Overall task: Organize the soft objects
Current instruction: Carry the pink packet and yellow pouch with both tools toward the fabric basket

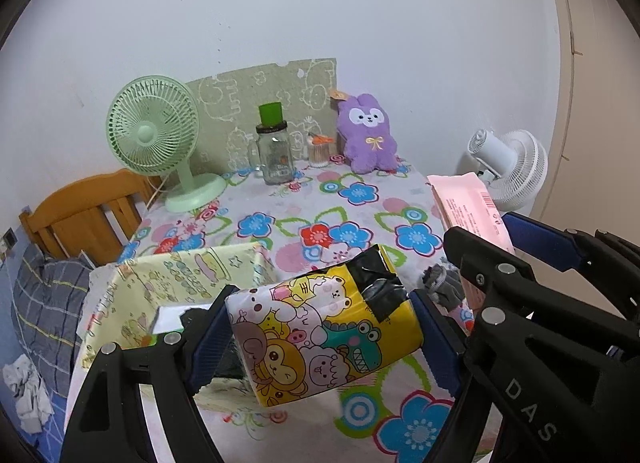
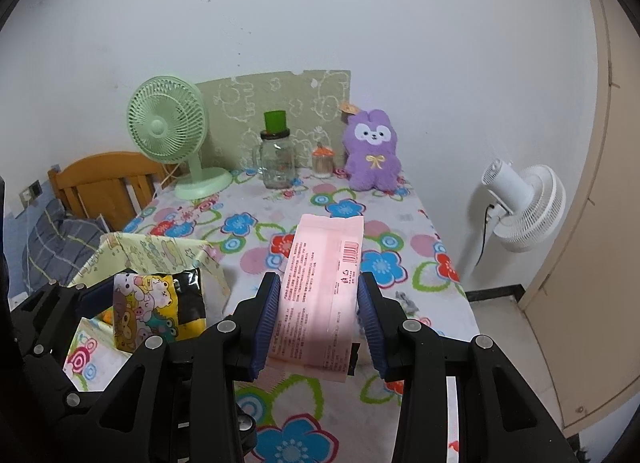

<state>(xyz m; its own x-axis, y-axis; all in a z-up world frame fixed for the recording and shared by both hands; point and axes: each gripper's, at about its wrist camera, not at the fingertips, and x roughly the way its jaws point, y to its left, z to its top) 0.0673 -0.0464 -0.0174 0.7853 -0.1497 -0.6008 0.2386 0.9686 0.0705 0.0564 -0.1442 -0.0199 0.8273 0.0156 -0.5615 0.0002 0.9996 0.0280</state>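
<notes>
The left gripper stands wide, its pads clamped on the two ends of a cartoon pack, which hangs in the air just right of the box and above the table. The right gripper is set narrower and squeezes a pink pack across its width, farther right of the box, also clear of the table. Both packs are soft, so the likeliest trouble is slip: the cartoon pack is held only at its ends and could sag or buckle out between the pads if the hand tilts. The pink pack sticks out well past the pads and may droop or swing. With both hands near the box at once, one pack or gripper could knock the other, or catch the thin box wall and push it askew. A grey sock lies on the table right of the box and could be brushed off the edge.
</notes>
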